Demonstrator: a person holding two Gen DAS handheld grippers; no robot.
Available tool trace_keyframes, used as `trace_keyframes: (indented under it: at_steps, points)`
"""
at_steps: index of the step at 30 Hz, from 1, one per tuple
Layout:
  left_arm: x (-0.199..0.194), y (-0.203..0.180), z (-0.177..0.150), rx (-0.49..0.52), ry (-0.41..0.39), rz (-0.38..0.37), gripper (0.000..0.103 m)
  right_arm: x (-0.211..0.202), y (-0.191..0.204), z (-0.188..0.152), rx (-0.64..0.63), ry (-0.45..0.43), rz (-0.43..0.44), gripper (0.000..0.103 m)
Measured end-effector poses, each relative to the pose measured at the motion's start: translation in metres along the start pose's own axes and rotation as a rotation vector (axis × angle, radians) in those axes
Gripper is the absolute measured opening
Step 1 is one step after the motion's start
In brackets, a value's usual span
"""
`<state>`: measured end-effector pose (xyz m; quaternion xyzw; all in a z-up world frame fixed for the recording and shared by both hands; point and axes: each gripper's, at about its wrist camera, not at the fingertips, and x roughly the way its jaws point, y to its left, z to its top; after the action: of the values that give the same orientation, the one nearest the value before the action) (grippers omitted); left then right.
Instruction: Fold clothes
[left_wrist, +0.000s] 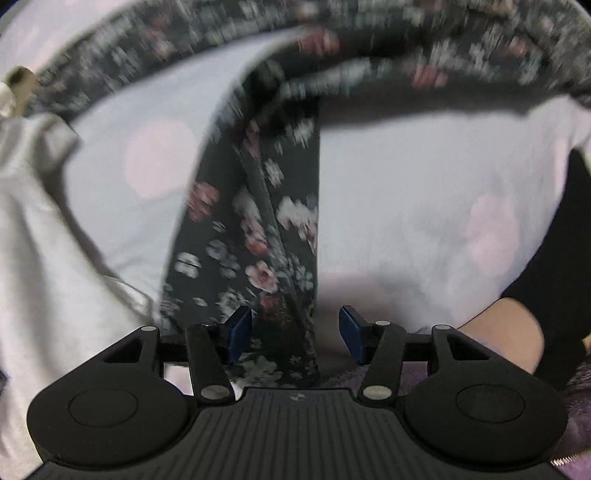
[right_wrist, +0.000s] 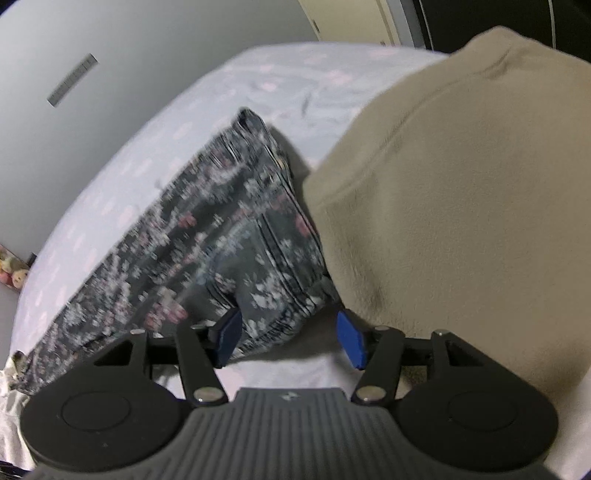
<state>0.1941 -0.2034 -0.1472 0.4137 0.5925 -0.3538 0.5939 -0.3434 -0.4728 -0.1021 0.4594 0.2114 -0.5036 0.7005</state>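
Floral garment (left_wrist: 255, 229) spread on polka-dot bed sheet (left_wrist: 406, 206), one strip running between left tongs (left_wrist: 295, 326) — blades spread, not pinching. Right tongs (right_wrist: 290, 338) likewise spread over garment edge, beige fleece (right_wrist: 461, 203) just beside.

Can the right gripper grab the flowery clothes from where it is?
Probably yes. The right hand-held gripper is open, and an edge of the flowery clothes already lies between its fingers on the bed sheet. The tan garment sits beside it, not blocking.

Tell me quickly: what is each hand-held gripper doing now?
Left hand-held gripper: open, floral garment between the jaws, not clamped.
Right hand-held gripper: open, holding nothing.
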Motion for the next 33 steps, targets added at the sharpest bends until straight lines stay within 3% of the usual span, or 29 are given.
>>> trace_keyframes:
  at_steps: [3, 4, 5, 7, 11, 15, 17, 19, 20, 24, 27, 28, 29, 31, 33]
  points:
    - [0.016, -0.001, -0.001, -0.017, 0.034, -0.013, 0.044, 0.009, -0.005, 0.004, 0.039, 0.012, 0.010, 0.058]
    - [0.019, -0.002, -0.002, -0.020, 0.038, -0.018, 0.033, 0.010, -0.005, 0.005, 0.046, 0.011, 0.018, 0.045]
    - [0.018, -0.002, -0.005, -0.015, 0.027, 0.000, 0.028, 0.011, -0.005, 0.007, 0.052, 0.009, 0.024, 0.033]
    - [0.015, -0.003, -0.010, -0.006, 0.004, 0.035, 0.005, 0.009, -0.004, 0.008, 0.055, -0.007, 0.022, 0.029]
    - [-0.022, 0.001, -0.026, 0.021, -0.122, 0.089, 0.001, -0.011, 0.001, 0.010, 0.063, -0.069, 0.037, 0.025]
    - [-0.091, 0.023, -0.046, -0.013, -0.264, 0.117, 0.001, -0.042, 0.010, 0.026, 0.049, -0.172, 0.046, 0.024]
    - [-0.128, 0.034, -0.047, -0.044, -0.322, 0.138, 0.001, -0.064, 0.019, 0.037, -0.005, -0.268, -0.015, 0.000]
    - [-0.165, 0.053, -0.059, -0.088, -0.383, 0.142, 0.001, -0.085, 0.025, 0.049, -0.059, -0.370, -0.087, 0.000]
    - [-0.181, 0.063, -0.063, -0.116, -0.412, 0.122, 0.001, -0.089, 0.024, 0.053, -0.066, -0.373, -0.093, 0.000]
    - [-0.222, 0.080, -0.059, -0.168, -0.519, 0.114, 0.001, -0.097, 0.018, 0.068, -0.075, -0.331, -0.080, 0.000]
    - [-0.240, 0.079, -0.052, -0.168, -0.569, 0.100, 0.001, -0.096, 0.016, 0.072, -0.081, -0.274, -0.054, 0.007]
    - [-0.241, 0.078, -0.049, -0.163, -0.577, 0.097, 0.001, -0.088, 0.015, 0.067, -0.078, -0.228, -0.030, 0.013]
    - [-0.244, 0.076, -0.047, -0.158, -0.581, 0.097, 0.001, -0.081, 0.012, 0.061, -0.065, -0.188, -0.010, 0.032]
    - [-0.247, 0.075, -0.043, -0.152, -0.582, 0.105, 0.001, -0.062, 0.002, 0.049, -0.013, -0.107, 0.006, 0.052]
    - [-0.247, 0.075, -0.041, -0.154, -0.575, 0.113, 0.001, -0.042, -0.009, 0.037, 0.045, -0.025, 0.019, 0.051]
